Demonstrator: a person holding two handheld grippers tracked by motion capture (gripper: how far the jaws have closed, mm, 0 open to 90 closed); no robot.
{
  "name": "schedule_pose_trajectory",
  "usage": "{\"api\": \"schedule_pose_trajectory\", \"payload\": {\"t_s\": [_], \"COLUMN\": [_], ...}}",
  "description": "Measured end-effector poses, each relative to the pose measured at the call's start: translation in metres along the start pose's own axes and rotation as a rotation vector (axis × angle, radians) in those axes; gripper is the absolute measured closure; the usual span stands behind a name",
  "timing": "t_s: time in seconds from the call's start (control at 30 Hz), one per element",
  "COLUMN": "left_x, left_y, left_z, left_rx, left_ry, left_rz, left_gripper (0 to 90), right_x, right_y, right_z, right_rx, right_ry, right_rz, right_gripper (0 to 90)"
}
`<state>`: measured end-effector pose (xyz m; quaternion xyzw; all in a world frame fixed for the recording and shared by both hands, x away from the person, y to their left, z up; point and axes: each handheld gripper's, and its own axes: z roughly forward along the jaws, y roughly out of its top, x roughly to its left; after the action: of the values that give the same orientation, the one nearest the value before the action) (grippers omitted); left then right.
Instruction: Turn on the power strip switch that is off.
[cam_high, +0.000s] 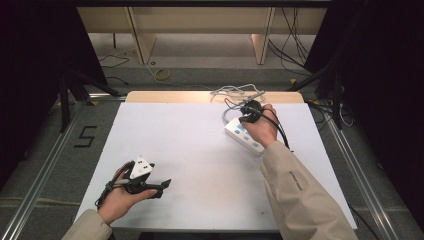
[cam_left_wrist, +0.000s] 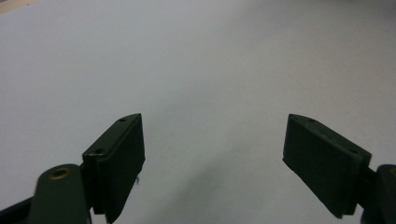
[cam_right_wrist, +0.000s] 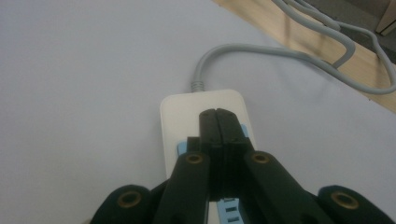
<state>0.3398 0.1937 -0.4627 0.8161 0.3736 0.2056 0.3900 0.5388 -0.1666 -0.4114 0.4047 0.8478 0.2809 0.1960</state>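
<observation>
Your right claw (cam_right_wrist: 218, 116), pressed together, sat directly over the power strip (cam_high: 243, 135) in the high view's upper right, its long axis running along your jaws, while your left claw (cam_left_wrist: 212, 158) hung spread, well apart.

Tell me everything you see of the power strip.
The power strip is a long white block, plastic by its look, with rounded corners and pale blue socket parts on top. It lies flat on the white table, right of centre toward the far edge. A grey cord leaves its far end. The right gripper, fingers together, is over its top.
</observation>
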Motion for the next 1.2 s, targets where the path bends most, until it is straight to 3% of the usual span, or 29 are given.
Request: {"api": "schedule_pose_trajectory", "payload": {"t_s": [1.2], "left_x": [0.0], "left_y": [0.0], "left_z": [0.0], "left_rx": [-0.001], "left_ry": [-0.001], "left_rz": [-0.001], "left_gripper": [20.5], "right_x": [0.005], "right_y": [0.013], "right_z": [0.004], "right_rx": [0.011], "right_ry": [0.002], "right_rz": [-0.007], "right_gripper": [90.0]}}
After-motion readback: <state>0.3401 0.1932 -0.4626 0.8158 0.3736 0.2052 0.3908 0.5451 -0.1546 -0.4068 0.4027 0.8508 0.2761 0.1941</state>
